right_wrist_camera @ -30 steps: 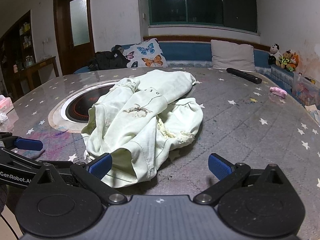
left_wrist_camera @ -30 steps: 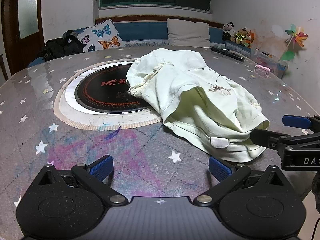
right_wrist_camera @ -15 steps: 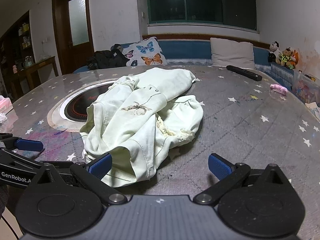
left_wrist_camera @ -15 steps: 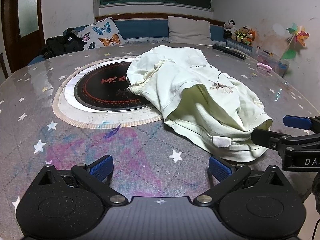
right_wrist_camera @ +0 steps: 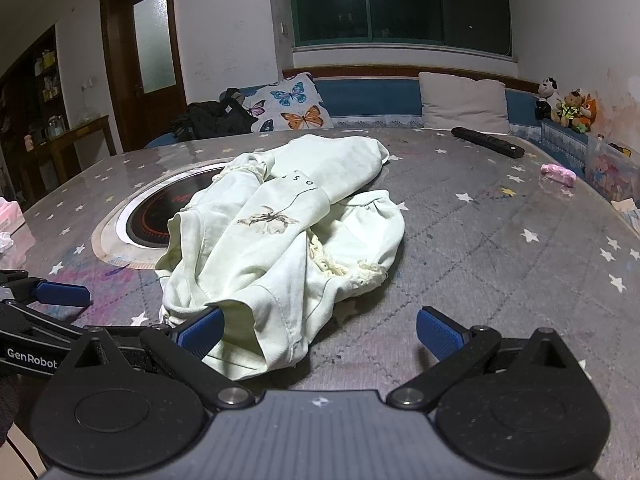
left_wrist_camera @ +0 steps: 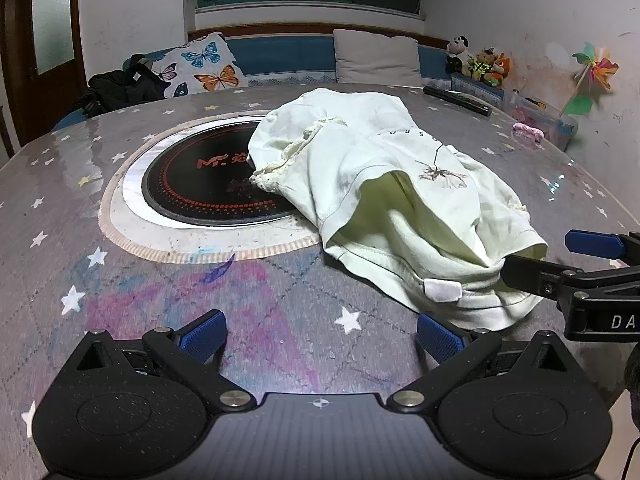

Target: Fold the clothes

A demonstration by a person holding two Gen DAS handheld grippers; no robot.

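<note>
A crumpled pale green garment lies in a heap on the round table, whose grey cover is printed with white stars. Its far-left part drapes over the edge of the black induction cooktop set into the table's middle. A small dragonfly print shows on top of the heap, and a white label sits at the near hem.

The left tongs are spread wide over bare table, just left of the hem and gripping nothing. The right tongs are also spread wide, with the near hem lying between the blue pads; the left pad touches the fabric.

A black remote and a pink object lie far across the table.
</note>
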